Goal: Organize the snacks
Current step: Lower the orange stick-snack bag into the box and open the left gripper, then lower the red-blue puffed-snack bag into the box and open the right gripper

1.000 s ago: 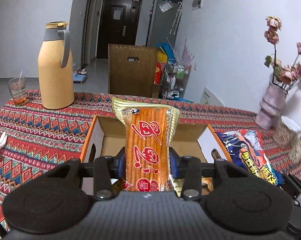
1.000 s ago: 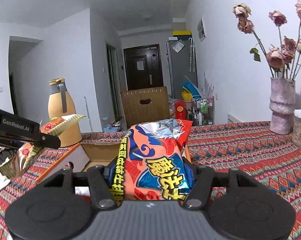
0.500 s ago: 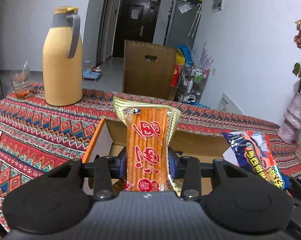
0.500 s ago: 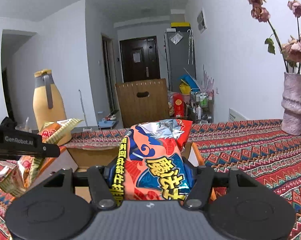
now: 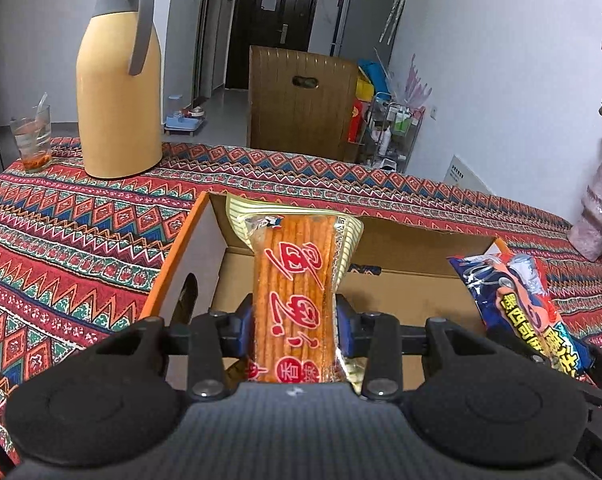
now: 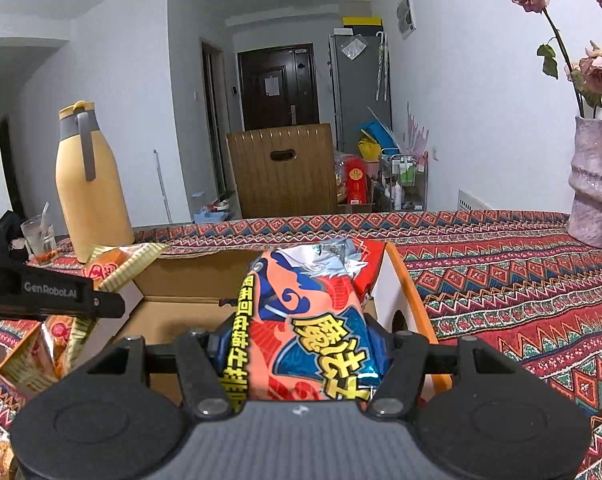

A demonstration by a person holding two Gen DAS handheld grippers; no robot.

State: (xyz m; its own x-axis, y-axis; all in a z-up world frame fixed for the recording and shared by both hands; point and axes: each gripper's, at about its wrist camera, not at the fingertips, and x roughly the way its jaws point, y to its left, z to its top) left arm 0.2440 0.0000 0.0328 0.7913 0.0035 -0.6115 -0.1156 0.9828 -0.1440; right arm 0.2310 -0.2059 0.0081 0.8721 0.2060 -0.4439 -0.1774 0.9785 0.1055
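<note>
Over an open cardboard box (image 5: 401, 248) on a table (image 5: 81, 240) draped in a red, zigzag-patterned cloth, two hand-held claws each carry a snack. Left claw (image 5: 295, 322) is clenched on an orange packet of spicy sticks (image 5: 295, 292), which stands upright between the blue pads, its crimped yellow top above the box's left half. Right claw (image 6: 299, 346) grips a crumpled orange-and-blue chip bag (image 6: 313, 320), held over the box's right end beside the orange-edged side wall with its round hole. Compared with a second ago, both claws have come lower and closer to the box: its brown floor now fills more of the left wrist view, and the tan thermos jug (image 5: 119, 76) and the drinking glass (image 5: 32, 138) loom larger at the table's far left. In the right wrist view the purple vase (image 6: 595, 188) of dried roses sits nearer the frame's right edge, and the left claw with its packet shows lower at the left. Neither grip has changed; both snacks remain above the box, not set down.
</note>
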